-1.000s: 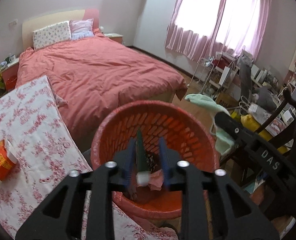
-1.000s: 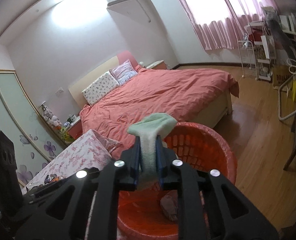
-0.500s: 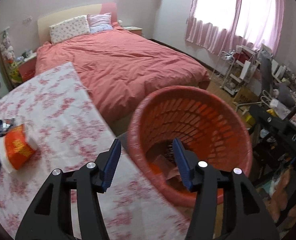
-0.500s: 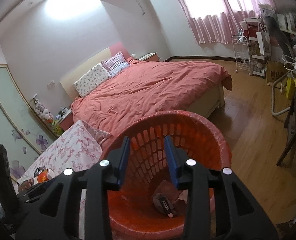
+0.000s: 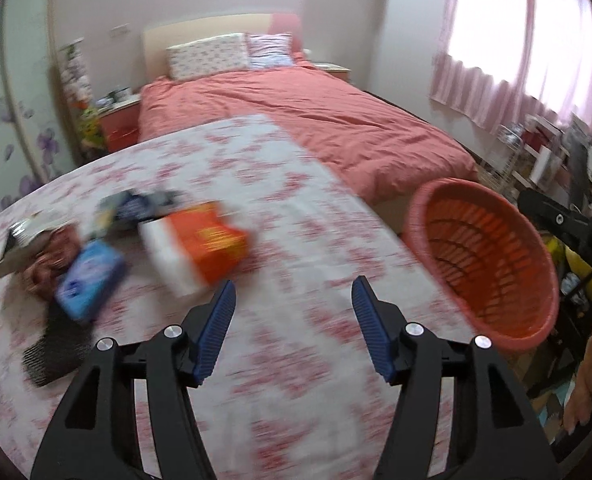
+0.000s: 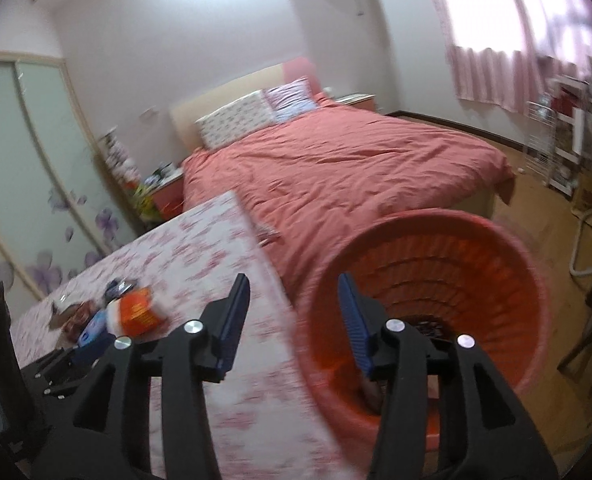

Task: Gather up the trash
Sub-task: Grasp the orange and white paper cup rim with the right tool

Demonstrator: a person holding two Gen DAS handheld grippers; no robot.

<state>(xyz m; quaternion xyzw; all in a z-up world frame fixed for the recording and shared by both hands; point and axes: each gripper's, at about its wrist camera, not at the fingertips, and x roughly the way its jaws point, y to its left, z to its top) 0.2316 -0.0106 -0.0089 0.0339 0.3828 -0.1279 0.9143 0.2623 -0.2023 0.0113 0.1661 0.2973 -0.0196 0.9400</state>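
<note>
- Two claws, left claw (image 5: pixel 292 300) and right claw (image 6: pixel 294 300), both empty, jaws opening.
- One round orange latticed plastic basket (image 5: pixel 532 280) beside the floral-clothed surface (image 5: pixel 296 208).
- One orange-white carton (image 5: pixel 200 244) and one blue packet (image 5: pixel 90 276) (blurred) lie there.

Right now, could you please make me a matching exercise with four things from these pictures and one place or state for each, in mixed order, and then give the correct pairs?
Things:
1. orange basket
2. orange-and-white package
3. blue packet
4. left claw

Places or states:
A. lies nearer the table's left edge than the package
B. opening, nothing between its jaws
C. stands beside the table's right edge
D. lies on the floral tablecloth, near the middle

Pairs: 1-C, 2-D, 3-A, 4-B
</note>
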